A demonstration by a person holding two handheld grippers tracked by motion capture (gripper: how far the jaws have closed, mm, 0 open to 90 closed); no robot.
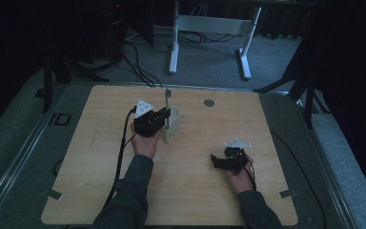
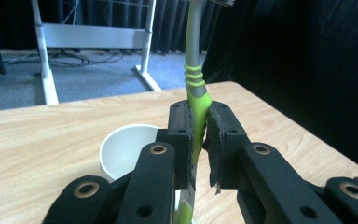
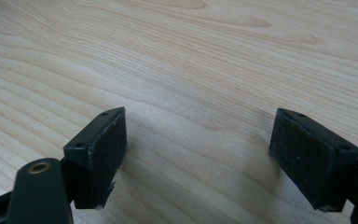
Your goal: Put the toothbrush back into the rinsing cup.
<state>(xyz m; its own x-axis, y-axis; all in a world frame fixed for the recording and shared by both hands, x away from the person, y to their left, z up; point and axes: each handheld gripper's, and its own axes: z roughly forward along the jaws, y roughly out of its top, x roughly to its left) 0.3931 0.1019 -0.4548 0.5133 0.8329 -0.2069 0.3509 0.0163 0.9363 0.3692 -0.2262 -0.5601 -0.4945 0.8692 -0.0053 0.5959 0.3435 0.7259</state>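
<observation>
While the left gripper [image 2: 199, 140] clamps the green handle of a toothbrush [image 2: 194, 74] and holds it upright, brush head uppermost, the step in hand appears to be setting the toothbrush into the white cup [image 2: 126, 151]. In the high view, the cup [image 1: 172, 125] stands on the table [image 1: 267, 124] toward the middle of its far half, well in from every edge, with the left gripper [image 1: 164, 119] just beside it on its left. The handle's lower end hangs close to the cup's rim; whether it is already inside cannot be told. The next move probably calls for lowering the handle squarely over the cup's mouth before the jaws part, lest the light cup tip. The right gripper [image 1: 213, 159] rests with jaws spread wide and grasping nothing, low over bare wood near the right half of the near edge, well apart from the cup. Open room lies on every side; a small round grey disc [image 1: 208, 102] sits near the far edge.
</observation>
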